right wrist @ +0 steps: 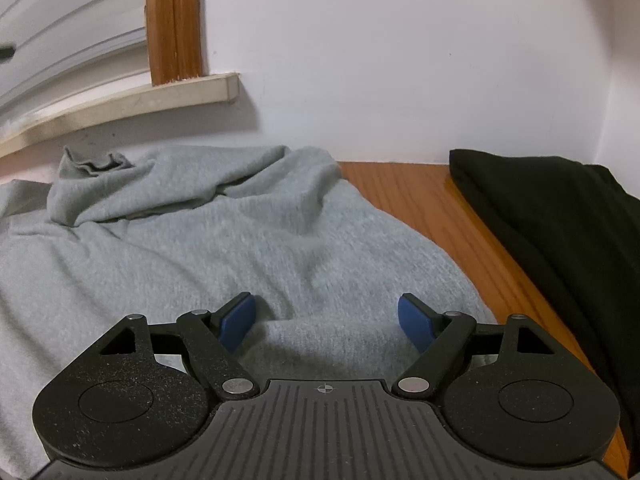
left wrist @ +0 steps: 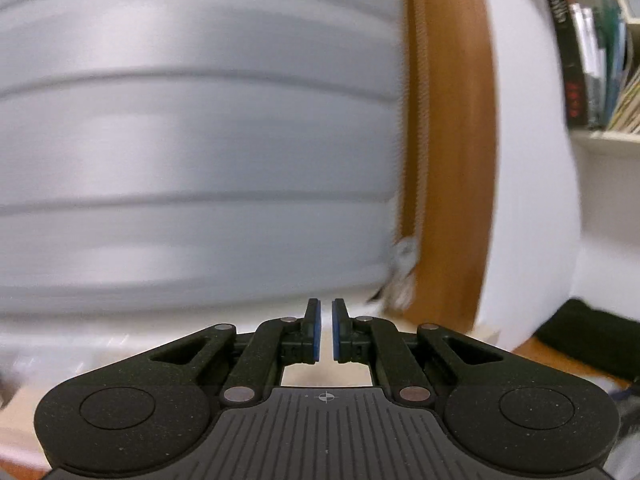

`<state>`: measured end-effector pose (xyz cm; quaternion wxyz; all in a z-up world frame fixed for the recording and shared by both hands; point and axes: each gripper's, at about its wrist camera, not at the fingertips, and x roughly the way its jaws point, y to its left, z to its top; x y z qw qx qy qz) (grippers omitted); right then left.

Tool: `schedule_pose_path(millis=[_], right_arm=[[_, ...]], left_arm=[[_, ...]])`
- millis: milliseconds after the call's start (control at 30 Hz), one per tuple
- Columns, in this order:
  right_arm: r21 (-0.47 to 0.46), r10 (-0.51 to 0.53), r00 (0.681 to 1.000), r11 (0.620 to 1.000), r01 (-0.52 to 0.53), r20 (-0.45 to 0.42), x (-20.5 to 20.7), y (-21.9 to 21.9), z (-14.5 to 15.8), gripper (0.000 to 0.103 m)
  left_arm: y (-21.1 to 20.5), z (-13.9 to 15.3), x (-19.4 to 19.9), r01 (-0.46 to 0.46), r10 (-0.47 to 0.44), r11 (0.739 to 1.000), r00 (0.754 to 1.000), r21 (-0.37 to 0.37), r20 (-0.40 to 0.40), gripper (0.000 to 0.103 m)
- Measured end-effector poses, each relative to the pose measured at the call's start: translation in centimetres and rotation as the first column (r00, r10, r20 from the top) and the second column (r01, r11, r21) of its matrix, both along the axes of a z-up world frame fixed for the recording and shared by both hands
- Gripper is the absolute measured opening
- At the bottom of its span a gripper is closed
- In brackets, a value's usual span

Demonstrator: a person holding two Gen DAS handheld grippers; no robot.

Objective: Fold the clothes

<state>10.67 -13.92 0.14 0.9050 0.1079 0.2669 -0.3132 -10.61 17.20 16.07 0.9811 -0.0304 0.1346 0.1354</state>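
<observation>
A crumpled grey sweatshirt (right wrist: 200,240) covers most of the wooden surface (right wrist: 404,188), bunched toward the white wall. A folded black garment (right wrist: 552,224) lies well to its right. My right tongs (right wrist: 328,316) hang released, blue pads wide apart over the grey cloth. My left tongs (left wrist: 327,330) are clenched on nothing, facing blurred white shutter slats (left wrist: 192,128).

The lettering on the book spines (left wrist: 576,56) is too blurred to read.
</observation>
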Motion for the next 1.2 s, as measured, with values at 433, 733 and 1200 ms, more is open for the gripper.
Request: schedule_pose_path(millis=[433, 733, 1200], right_arm=[[0.04, 0.003, 0.999, 0.999, -0.005, 0.046, -0.8, -0.6, 0.3, 0.078], [0.01, -0.07, 0.995, 0.998, 0.07, 0.076, -2.4, -3.6, 2.4, 0.038], [0.002, 0.204, 0.978, 0.979, -0.205, 0.04, 10.8, 2.0, 3.5, 0.055]], left_arm=[[-0.8, -12.8, 2.4, 0.12, -0.137, 0.99, 0.939, -0.072, -0.317, 0.027], [-0.8, -16.0, 0.4, 0.146, -0.162, 0.987, 0.903, -0.069, -0.398, 0.028], [-1.3, -14.9, 1.8, 0.204, -0.208, 0.978, 0.929, -0.046, -0.305, 0.063]])
